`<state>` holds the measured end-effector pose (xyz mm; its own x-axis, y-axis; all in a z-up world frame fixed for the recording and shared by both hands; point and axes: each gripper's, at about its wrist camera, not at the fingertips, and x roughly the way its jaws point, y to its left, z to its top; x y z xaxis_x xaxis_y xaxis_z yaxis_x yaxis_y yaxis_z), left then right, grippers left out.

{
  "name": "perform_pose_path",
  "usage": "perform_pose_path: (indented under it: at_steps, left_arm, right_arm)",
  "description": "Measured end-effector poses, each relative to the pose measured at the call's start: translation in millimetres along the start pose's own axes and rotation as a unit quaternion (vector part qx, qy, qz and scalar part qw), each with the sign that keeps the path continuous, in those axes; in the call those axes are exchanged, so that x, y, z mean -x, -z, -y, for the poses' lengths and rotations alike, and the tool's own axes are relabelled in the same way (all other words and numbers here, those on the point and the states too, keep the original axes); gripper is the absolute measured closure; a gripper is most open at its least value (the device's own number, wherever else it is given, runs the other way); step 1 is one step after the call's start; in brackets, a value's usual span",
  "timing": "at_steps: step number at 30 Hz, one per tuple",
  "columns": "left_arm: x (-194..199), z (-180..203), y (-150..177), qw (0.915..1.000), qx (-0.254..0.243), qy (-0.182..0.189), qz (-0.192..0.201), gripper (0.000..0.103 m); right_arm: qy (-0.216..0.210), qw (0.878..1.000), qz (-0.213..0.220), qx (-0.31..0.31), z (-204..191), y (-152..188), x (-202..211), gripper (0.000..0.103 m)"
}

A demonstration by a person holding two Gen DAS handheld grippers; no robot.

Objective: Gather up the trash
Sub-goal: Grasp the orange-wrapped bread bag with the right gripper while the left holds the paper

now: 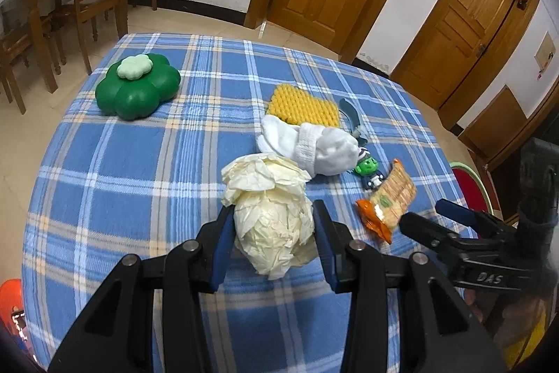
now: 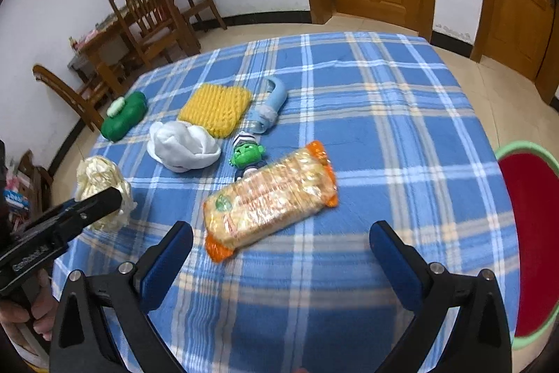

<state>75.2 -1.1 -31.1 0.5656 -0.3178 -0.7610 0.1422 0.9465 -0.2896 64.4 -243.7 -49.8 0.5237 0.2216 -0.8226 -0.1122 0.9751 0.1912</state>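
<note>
Crinkly matt paper wad [image 1: 269, 219], glossy plastic snack pkt [image 2: 270, 198], fuzzy plaid cloth [image 2: 384, 114]

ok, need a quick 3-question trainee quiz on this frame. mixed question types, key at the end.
1. True or false: the left gripper is clamped on the crumpled paper ball.
2. Which item lies nearest ahead of the open right gripper? A) white sock B) orange cracker packet C) yellow knitted pad
3. Fill in: the green-headed toy figure lies between the cracker packet and the ____ sock.

Key: 1 true; 2 B; 3 white
</note>
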Motion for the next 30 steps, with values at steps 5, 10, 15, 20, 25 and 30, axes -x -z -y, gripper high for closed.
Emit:
perform_pose_path:
  at_steps: [5,10,15,20,25,30]
  left_arm:
    - [-5,-6,-2,1.0000,-0.002,0.007,0.004,0.060]
    - [-9,-8,-5,0.9998,-0.011,0.014,0.003,0.060]
    - [-14,-3,-7,0.9994,-0.019,0.028,-0.005,0.060]
    - [-18,2,-6,0.9989,-0.028,0.035,-0.011,0.060]
    - [-15,5,-5,0.9990,-0.027,0.036,-0.008,0.060]
    - [-8,10,-4,0.9991,-0.023,0.034,-0.005,0.060]
  right_arm:
    - [0.020,0.999,-0.012,0.036,-11,-6,-18,0.000]
    - [0.034,0.997,-0.017,0.060,-18,-11,-33,0.000]
    - [0.059,0.995,-0.014,0.079,-25,-10,-38,0.000]
    - [0.062,0.995,0.000,0.082,-27,-6,-35,0.009]
    - [0.046,0.997,0.008,0.059,-19,-2,-25,0.015]
    - [0.033,0.999,0.018,0.023,-5,5,-9,0.016]
